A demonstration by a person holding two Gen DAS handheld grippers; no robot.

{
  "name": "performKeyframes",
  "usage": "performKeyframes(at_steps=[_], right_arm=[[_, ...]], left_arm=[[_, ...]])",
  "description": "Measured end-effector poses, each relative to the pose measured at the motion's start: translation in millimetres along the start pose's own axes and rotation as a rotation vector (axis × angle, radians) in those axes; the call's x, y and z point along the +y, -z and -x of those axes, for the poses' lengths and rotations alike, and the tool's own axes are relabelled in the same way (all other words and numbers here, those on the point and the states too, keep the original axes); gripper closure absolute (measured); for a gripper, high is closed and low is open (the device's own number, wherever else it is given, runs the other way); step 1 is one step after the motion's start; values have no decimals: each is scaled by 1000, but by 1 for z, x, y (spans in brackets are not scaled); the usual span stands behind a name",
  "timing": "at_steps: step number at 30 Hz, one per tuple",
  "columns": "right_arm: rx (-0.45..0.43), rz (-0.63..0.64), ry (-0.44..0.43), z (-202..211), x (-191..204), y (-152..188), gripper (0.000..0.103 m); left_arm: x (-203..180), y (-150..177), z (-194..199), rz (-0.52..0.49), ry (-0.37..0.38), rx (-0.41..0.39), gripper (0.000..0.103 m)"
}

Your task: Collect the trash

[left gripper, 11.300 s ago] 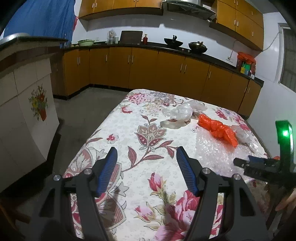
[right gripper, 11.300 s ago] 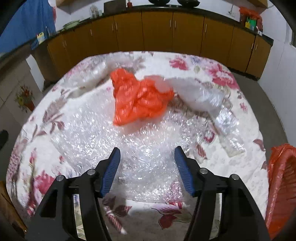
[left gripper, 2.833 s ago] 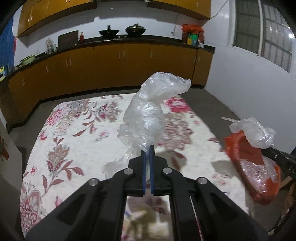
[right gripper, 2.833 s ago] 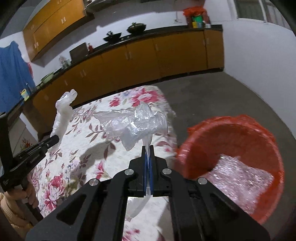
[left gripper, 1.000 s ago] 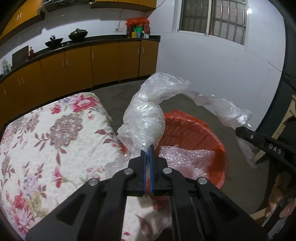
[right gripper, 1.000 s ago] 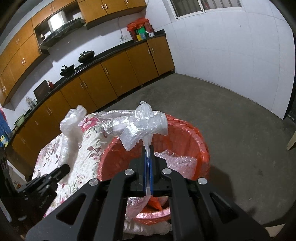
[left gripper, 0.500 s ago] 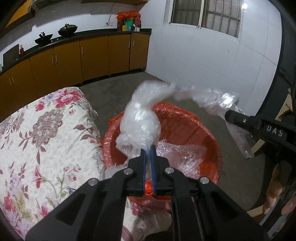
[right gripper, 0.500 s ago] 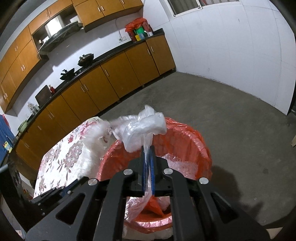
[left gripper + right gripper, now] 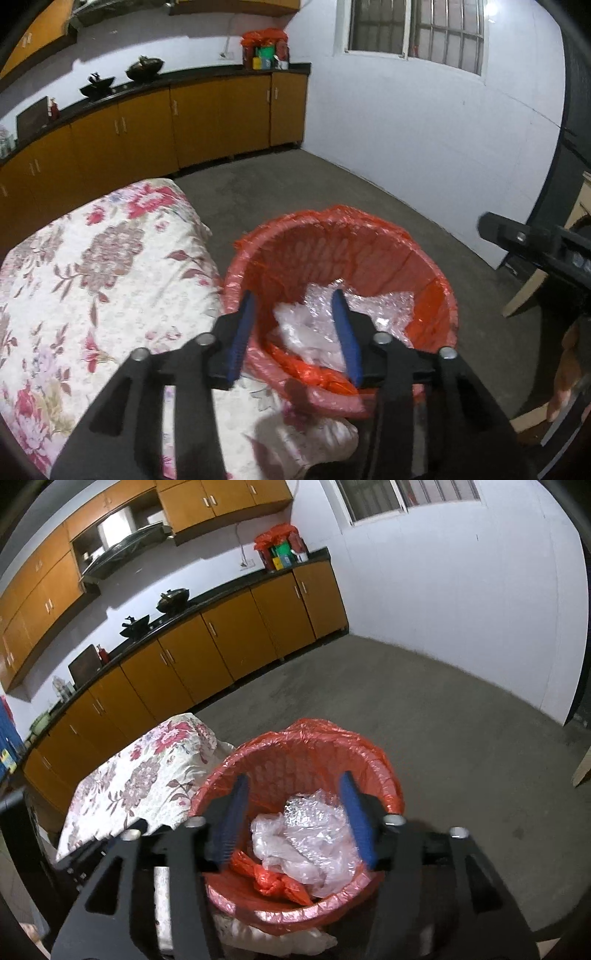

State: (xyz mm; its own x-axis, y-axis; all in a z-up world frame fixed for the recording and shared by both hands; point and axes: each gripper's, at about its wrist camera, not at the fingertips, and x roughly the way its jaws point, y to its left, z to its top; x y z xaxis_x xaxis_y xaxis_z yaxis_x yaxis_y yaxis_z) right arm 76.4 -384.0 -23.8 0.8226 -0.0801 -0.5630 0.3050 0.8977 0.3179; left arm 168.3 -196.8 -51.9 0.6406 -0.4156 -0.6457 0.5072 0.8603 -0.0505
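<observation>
Both the left tongs (image 9: 297,334) and the right tongs (image 9: 299,818) are wide apart and hold nothing, right above the red bin (image 9: 373,771). The clear plastic trash (image 9: 314,843) lies inside the bin beside the flowery bench (image 9: 92,280). To finish well, lift both tongs straight up so they do not snag the red liner.

Orange-brown cabinets (image 9: 207,653) stand along the white wall (image 9: 424,140) under a dark counter (image 9: 177,83). The floor (image 9: 443,720) is grey concrete. A barred window (image 9: 413,33) is high on the wall.
</observation>
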Motion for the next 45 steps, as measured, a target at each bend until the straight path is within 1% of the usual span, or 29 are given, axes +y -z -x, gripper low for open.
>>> performKeyframes(at_steps=[1, 2, 3, 4, 7, 12, 15, 19, 21, 26, 31, 34, 38, 40, 45], right_arm=[[-16, 15, 8, 6, 3, 2, 30], [-32, 34, 16, 12, 5, 4, 26], [-42, 49, 24, 16, 8, 5, 20], [-60, 73, 42, 22, 13, 8, 13], [-98, 117, 96, 35, 24, 13, 9], [-110, 192, 186, 52, 51, 24, 8], [-105, 185, 207, 59, 60, 30, 7], [-59, 177, 245, 60, 71, 34, 7], [-61, 186, 261, 61, 78, 37, 7], [-91, 220, 262, 68, 95, 45, 6], [-135, 264, 275, 77, 113, 50, 6], [-169, 282, 270, 84, 122, 53, 6], [-218, 301, 249, 97, 132, 57, 6], [-229, 305, 224, 101, 136, 60, 6], [-235, 315, 192, 106, 141, 70, 6]], left_arm=[[2, 0, 6, 0, -17, -16, 50], [3, 0, 10, -2, -30, -29, 45], [4, 0, 15, -3, -43, -42, 41], [5, 0, 22, -6, -60, -58, 40], [9, 1, 38, -9, -101, -91, 31], [20, 6, 68, 24, -139, -134, 22], [31, 12, 84, 51, -167, -153, 19], [46, 23, 103, 83, -215, -173, 16], [53, 29, 111, 101, -243, -179, 14], [67, 42, 130, 135, -293, -197, 12], [72, 52, 154, 132, -358, -238, 9], [74, 56, 165, 136, -380, -259, 8], [75, 61, 179, 152, -394, -275, 7], [77, 66, 185, 163, -398, -280, 7], [81, 76, 199, 183, -411, -290, 7]])
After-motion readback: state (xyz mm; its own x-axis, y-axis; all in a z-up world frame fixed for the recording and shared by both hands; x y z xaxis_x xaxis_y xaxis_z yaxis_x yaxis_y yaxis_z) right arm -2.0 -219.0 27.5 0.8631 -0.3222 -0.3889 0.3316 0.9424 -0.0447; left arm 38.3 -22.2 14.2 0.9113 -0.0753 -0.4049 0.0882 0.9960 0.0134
